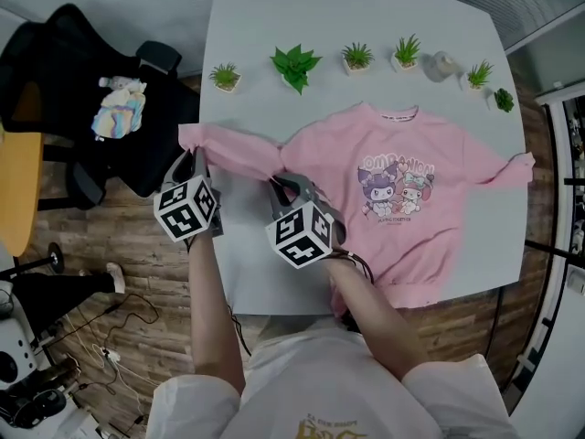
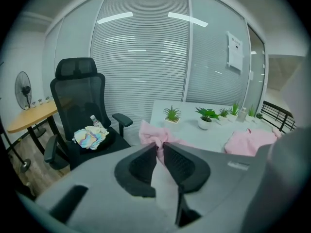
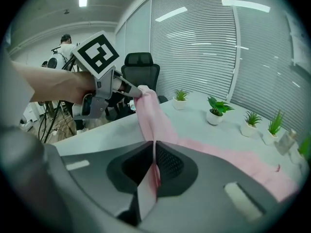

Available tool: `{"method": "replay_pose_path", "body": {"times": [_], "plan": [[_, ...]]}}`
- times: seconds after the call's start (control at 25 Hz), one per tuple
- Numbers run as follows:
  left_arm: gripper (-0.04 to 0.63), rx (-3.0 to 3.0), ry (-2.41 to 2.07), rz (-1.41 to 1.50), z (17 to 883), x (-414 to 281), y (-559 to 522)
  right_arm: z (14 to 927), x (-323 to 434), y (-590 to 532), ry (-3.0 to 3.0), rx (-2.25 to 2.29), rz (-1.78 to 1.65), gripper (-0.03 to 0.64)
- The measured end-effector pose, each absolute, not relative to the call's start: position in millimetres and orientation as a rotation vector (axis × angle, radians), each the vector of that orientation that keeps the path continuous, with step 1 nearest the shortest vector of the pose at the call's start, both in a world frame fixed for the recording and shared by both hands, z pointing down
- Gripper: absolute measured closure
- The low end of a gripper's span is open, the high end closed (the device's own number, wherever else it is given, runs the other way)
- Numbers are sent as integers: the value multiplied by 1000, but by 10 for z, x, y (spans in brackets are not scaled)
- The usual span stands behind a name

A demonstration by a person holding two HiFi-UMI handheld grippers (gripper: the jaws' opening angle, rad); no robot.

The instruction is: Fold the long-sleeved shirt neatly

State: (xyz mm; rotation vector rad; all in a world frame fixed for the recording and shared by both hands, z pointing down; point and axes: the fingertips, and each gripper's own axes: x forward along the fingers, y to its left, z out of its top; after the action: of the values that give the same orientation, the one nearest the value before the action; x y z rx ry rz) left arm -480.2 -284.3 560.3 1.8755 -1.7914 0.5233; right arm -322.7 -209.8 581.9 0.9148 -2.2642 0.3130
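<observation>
A pink long-sleeved shirt (image 1: 402, 199) with a cartoon print lies face up on the white table (image 1: 265, 273). Its left sleeve (image 1: 239, 154) is lifted off the tabletop and stretched toward the table's left edge. My left gripper (image 1: 192, 156) is shut on the cuff (image 2: 154, 135), which bunches up just past the fingertips in the left gripper view. Near the shoulder end of that sleeve, my right gripper (image 1: 280, 184) is shut on the fabric (image 3: 151, 111). The right gripper view shows cloth pinched between the pads. The other sleeve (image 1: 508, 168) lies out to the table's right edge.
Several small potted plants (image 1: 294, 65) and a small bottle (image 1: 444, 65) line the table's far edge. A black office chair (image 1: 91, 126) with a bundle of cloth (image 1: 121, 110) stands left of the table. A wooden tabletop (image 1: 14, 190) is further left.
</observation>
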Motion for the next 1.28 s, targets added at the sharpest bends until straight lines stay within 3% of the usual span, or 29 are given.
{"method": "replay_pose_path", "body": {"times": [0.52,1.28], "plan": [[548,2102,-1790,394,4634,-4237,-2754,5529,-2861,-2089,-2284,1123,437,586],[549,2331,-1687,351,4006,-3504,-2695,5288,-2499,-1920,-2324,1330,640,584]]}}
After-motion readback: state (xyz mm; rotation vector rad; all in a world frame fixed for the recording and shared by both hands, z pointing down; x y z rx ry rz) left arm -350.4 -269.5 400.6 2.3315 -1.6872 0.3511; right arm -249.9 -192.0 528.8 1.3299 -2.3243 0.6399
